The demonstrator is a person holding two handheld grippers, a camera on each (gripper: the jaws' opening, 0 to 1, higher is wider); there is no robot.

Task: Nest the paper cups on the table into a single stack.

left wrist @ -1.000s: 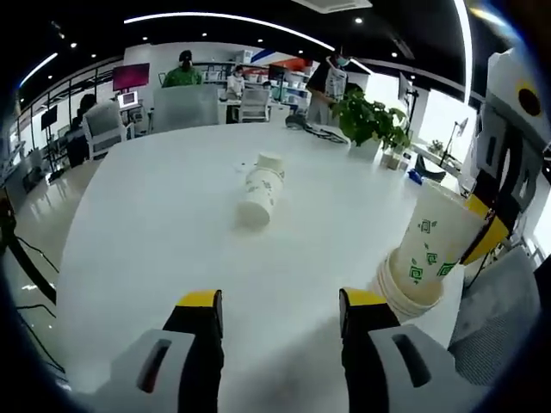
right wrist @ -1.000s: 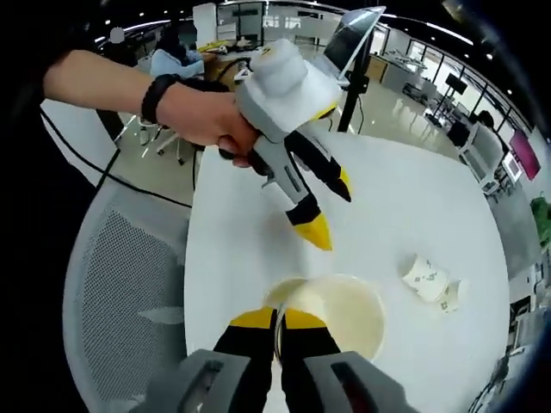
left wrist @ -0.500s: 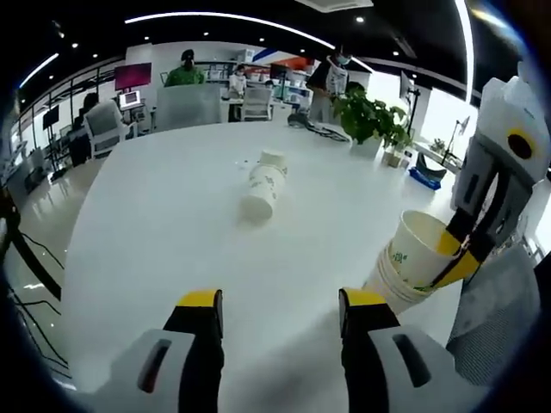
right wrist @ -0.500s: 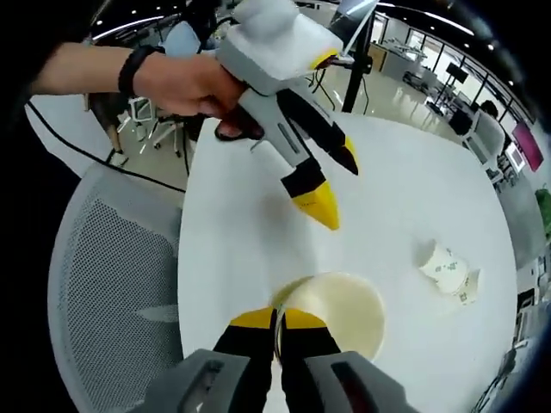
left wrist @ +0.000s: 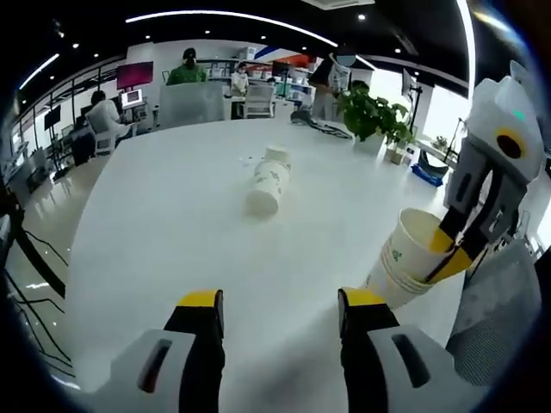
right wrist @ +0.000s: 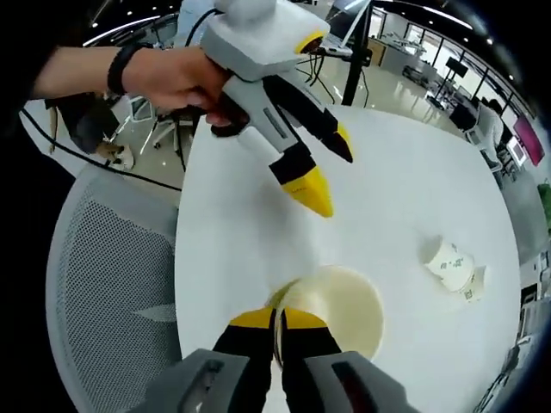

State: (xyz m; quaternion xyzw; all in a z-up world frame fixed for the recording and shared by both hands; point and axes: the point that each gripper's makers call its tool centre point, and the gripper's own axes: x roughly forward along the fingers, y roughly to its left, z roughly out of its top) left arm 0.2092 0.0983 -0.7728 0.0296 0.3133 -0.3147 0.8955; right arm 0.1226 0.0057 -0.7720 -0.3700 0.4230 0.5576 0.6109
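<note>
— Since the earlier frame, what has shifted?

— Held in the right claw (right wrist: 277,320), the top cup (left wrist: 413,243) has dropped from high above the stack to sit nested in it, tilted, with the claw's jaws clenched on its rim. In the right gripper view the cup's open mouth (right wrist: 340,305) lies just ahead of those jaws.

— And the left claw?

— Released. In the left gripper view the left claw (left wrist: 280,310) has its two yellow-tipped jaws standing well apart with nothing between them, hovering over bare white counter (left wrist: 164,232).

— Where is the rest of the job?

— Two more nested cups (left wrist: 267,181) lie on their sides near the middle of the counter, far out ahead of the left claw and slightly to its left of centre. Their long axis runs roughly away from that claw, with the wider end nearer it. From the right claw they (right wrist: 455,268) sit well off to its right.

— So which claw takes them?

— My guess is the left: it is free and the pair lies nearly straight down its jaws. The stack (left wrist: 398,275) stands near the counter's edge, just to its right.
</note>
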